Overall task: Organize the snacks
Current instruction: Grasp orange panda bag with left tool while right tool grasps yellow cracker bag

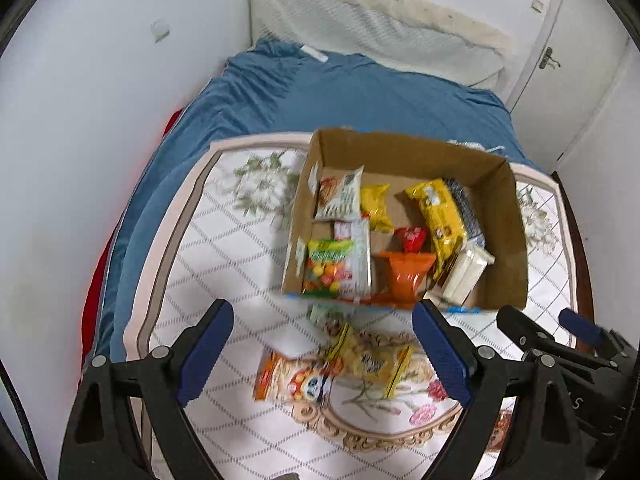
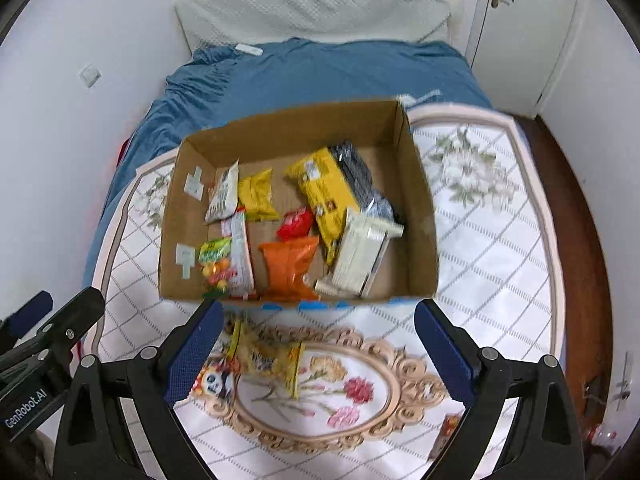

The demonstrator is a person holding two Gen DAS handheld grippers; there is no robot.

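Observation:
An open cardboard box (image 1: 400, 152) (image 2: 288, 128) stands on a flowered quilt and holds several snack packets: yellow, orange, red, white and a fruit-candy bag (image 1: 326, 268). In front of the box, three packets lie on the quilt: a yellow packet (image 1: 372, 360) (image 2: 268, 356), an orange packet with a panda face (image 1: 296, 380) (image 2: 212, 380) and a small green one (image 1: 328, 314). My left gripper (image 1: 324, 354) hangs open above the loose packets and holds nothing. My right gripper (image 2: 320, 350) is open beside it, also bare, with its left finger covering part of the orange packet.
The quilt (image 2: 500, 248) covers the near part of a bed with a blue sheet (image 1: 340, 92) and a pillow (image 2: 312, 8) at the head. A white wall runs along the left, a door (image 2: 520, 32) at the back right. Another small packet (image 2: 448, 428) lies near the quilt's right front.

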